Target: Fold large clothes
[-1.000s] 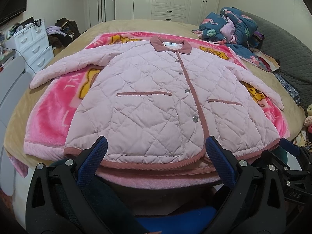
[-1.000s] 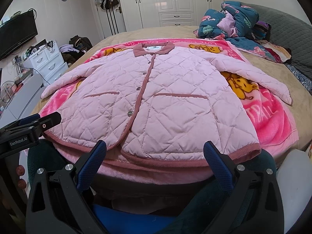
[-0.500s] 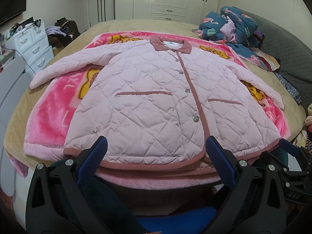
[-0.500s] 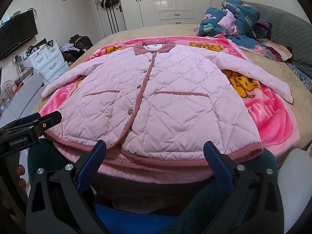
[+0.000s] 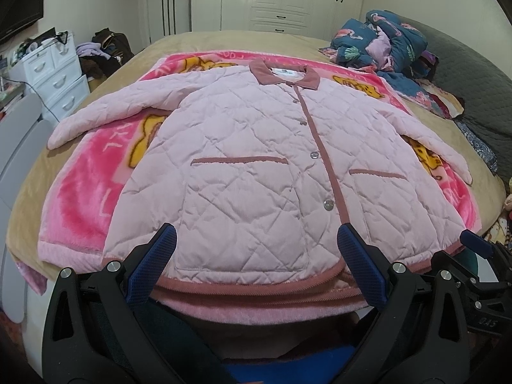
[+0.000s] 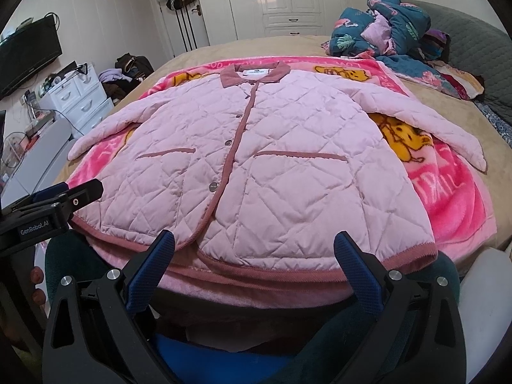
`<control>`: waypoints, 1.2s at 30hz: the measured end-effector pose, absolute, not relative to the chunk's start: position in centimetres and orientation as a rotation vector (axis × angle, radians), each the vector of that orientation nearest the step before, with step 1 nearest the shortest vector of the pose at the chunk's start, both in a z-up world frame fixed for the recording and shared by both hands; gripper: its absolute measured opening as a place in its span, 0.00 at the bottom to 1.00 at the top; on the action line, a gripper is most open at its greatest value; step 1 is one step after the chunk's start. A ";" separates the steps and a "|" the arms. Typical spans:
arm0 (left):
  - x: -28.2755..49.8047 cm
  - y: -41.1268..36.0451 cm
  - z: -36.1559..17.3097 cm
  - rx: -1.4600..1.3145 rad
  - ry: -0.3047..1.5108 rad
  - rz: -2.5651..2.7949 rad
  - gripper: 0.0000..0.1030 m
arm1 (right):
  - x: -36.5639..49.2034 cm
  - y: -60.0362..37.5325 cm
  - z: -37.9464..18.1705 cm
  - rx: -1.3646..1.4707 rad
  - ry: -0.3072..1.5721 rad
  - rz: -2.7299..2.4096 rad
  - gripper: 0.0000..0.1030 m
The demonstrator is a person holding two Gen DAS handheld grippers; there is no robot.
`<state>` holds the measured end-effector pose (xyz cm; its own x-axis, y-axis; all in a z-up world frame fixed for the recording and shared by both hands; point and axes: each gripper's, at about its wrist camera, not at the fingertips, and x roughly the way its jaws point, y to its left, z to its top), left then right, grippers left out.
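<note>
A pale pink quilted jacket lies flat and buttoned on a bright pink cartoon blanket, collar at the far end, both sleeves spread outward. Its dusty-rose hem faces me at the near bed edge. My left gripper hovers open just short of the hem's left half, holding nothing. My right gripper is open too, before the hem's right half. The left gripper's body shows at the right wrist view's left edge, and the right gripper's body at the left wrist view's right edge.
The blanket covers a tan bed. A heap of dark floral bedding sits at the far right. A white drawer unit stands left of the bed, white wardrobes behind it, and a television on the left wall.
The views barely shift. Both grippers stay open in front of the hem, and the jacket has not moved.
</note>
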<state>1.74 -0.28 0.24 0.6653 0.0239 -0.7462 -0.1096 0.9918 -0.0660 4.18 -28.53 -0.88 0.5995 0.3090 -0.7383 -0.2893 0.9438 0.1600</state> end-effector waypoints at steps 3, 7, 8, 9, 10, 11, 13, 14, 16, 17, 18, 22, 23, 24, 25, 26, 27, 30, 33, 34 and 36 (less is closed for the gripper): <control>2.5 -0.2 0.2 -0.105 0.841 0.077 0.91 | 5.0 -28.4 -0.7 0.027 0.866 0.351 0.96; 3.5 -0.1 0.2 -0.107 0.848 0.077 0.91 | 6.2 -28.4 -0.5 0.032 0.869 0.356 0.96; 3.8 0.0 0.2 -0.105 0.848 0.075 0.91 | 6.5 -28.4 -0.5 0.035 0.871 0.361 0.96; 4.1 0.0 0.2 -0.103 0.846 0.080 0.91 | 6.9 -28.3 -0.4 0.035 0.873 0.357 0.96; 4.2 0.1 0.2 -0.104 0.845 0.083 0.91 | 7.3 -28.3 -0.3 0.030 0.872 0.353 0.96; 4.5 0.2 0.3 -0.105 0.844 0.083 0.91 | 7.6 -28.2 -0.3 0.025 0.869 0.354 0.96; 5.0 0.3 0.5 -0.107 0.839 0.087 0.91 | 8.4 -28.1 -0.1 0.031 0.871 0.358 0.96; 5.2 0.4 0.6 -0.105 0.838 0.089 0.91 | 8.8 -28.1 -0.1 0.035 0.874 0.362 0.96; 5.8 0.6 0.7 -0.107 0.838 0.096 0.91 | 9.6 -27.9 0.2 0.035 0.870 0.355 0.96; 5.9 0.6 0.8 -0.108 0.837 0.097 0.91 | 9.9 -27.8 0.4 0.035 0.867 0.357 0.96; 6.2 0.7 0.9 -0.109 0.836 0.099 0.91 | 10.3 -27.8 0.6 0.036 0.865 0.357 0.96; 7.2 1.1 1.4 -0.119 0.831 0.107 0.91 | 11.9 -27.5 1.5 0.045 0.851 0.356 0.96; 7.5 1.2 1.6 -0.123 0.828 0.108 0.91 | 12.2 -27.4 1.8 0.044 0.844 0.357 0.96; 7.7 1.2 1.8 -0.126 0.826 0.110 0.91 | 12.7 -27.3 2.1 0.042 0.838 0.359 0.96; 8.1 1.3 2.0 -0.130 0.822 0.113 0.91 | 13.2 -27.2 2.4 0.044 0.836 0.362 0.96; 8.4 1.4 2.2 -0.133 0.822 0.116 0.91 | 13.5 -27.2 2.6 0.048 0.833 0.365 0.96; 8.7 1.5 2.3 -0.136 0.822 0.116 0.91 | 13.9 -27.1 2.9 0.050 0.827 0.363 0.96; 9.9 1.6 3.0 -0.145 0.817 0.121 0.91 | 15.0 -26.8 3.6 0.045 0.815 0.367 0.96; 10.9 1.7 3.3 -0.143 0.814 0.129 0.91 | 16.1 -26.8 4.0 0.059 0.814 0.369 0.96; 11.4 1.7 3.5 -0.144 0.814 0.130 0.91 | 16.5 -26.8 4.2 0.061 0.813 0.369 0.96; 12.2 1.8 3.7 -0.148 0.817 0.127 0.91 | 17.2 -26.7 4.4 0.064 0.814 0.369 0.96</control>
